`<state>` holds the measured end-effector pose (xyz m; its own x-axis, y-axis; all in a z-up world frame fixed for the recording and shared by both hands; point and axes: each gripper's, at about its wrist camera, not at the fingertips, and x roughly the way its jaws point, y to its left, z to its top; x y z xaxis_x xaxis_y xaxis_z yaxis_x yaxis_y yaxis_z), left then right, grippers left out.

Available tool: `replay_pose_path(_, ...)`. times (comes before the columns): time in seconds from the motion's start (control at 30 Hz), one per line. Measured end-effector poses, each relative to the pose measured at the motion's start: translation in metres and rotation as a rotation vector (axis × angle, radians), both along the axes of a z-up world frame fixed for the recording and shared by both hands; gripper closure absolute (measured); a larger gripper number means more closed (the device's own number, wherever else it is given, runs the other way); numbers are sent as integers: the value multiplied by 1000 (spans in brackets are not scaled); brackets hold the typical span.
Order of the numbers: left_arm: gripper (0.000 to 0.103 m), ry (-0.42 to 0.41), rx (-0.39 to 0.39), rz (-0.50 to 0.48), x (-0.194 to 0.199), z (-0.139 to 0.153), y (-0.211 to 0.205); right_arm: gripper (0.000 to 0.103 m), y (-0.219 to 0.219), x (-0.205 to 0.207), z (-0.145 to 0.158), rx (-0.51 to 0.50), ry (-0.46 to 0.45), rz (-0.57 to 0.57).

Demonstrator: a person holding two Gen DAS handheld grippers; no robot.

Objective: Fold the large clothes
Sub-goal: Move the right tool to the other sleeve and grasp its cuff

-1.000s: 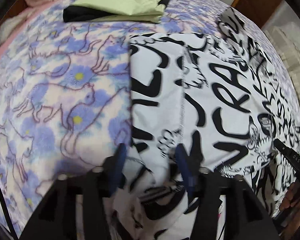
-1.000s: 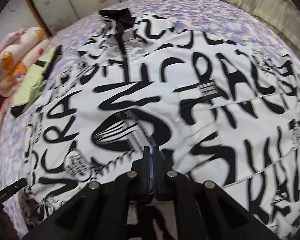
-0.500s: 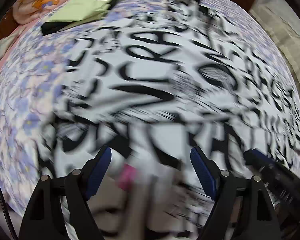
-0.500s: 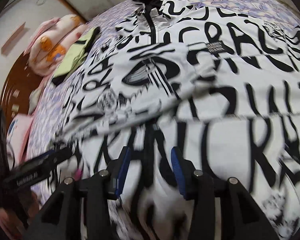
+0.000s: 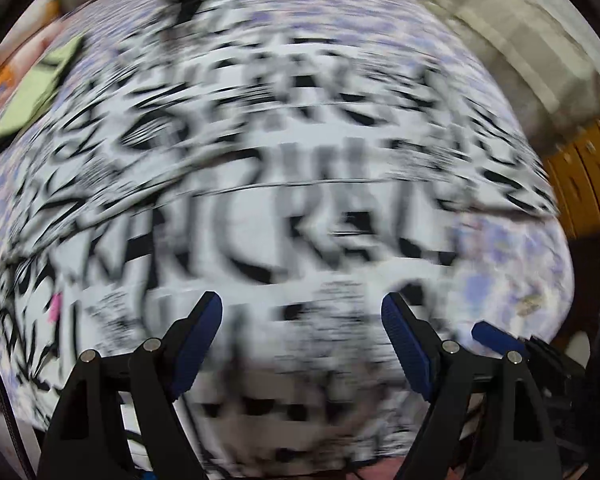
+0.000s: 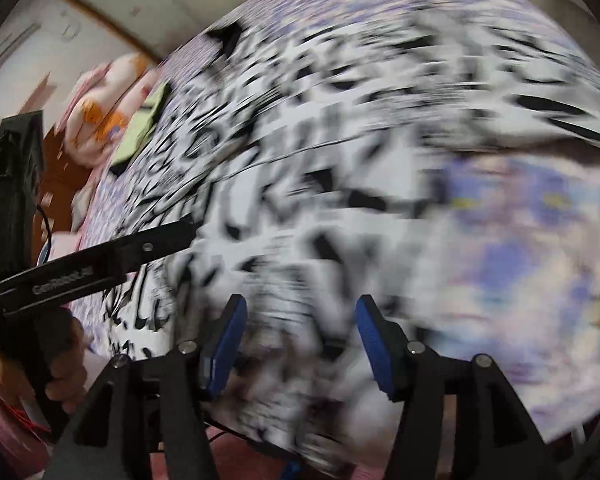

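Note:
A large white garment with bold black lettering (image 5: 300, 184) lies spread across a bed covered by a purple flowered sheet (image 5: 512, 264). Both views are heavily blurred by motion. My left gripper (image 5: 302, 316) hangs open above the garment's near edge, nothing between its blue pads. My right gripper (image 6: 298, 328) is over the garment (image 6: 320, 152) near its right edge; its jaws are opening, and its pads press on no cloth. The left gripper's black body (image 6: 100, 260), held by a hand (image 6: 66, 364), shows at the left of the right wrist view.
A folded light-green garment (image 5: 32, 96) lies at the bed's far left, beside a pink and orange bundle (image 6: 100, 120). A beige padded edge (image 5: 512, 52) and brown wooden furniture (image 5: 580, 184) stand at the right. Bare purple sheet (image 6: 532, 264) lies right of the garment.
Both grippers let go of the garment and opened. Both swept quickly towards the right along its near edge, and the views turned blurred.

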<state>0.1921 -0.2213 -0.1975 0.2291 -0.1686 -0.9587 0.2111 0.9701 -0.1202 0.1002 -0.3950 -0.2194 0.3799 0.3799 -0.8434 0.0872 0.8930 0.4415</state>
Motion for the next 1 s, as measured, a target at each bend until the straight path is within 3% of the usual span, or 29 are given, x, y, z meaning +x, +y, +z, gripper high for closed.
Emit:
replay_pose_path(0.2,21,59,27,-160,-7,15,-97,43,-108,-32,0,71,23,-251)
replay_pose_path(0.4,16,46,52,-230,-9,25,-161,43,-190,-42,-12,128,22,-437)
replay_pose_path(0.73,16,49,79,-255,18,13,-216,43,-299,-13,-26,199,-112,-675)
replay_pose_path(1.0,16,73,89,-223,40,3,-238,43,-366,13,-52,266,-128,-826)
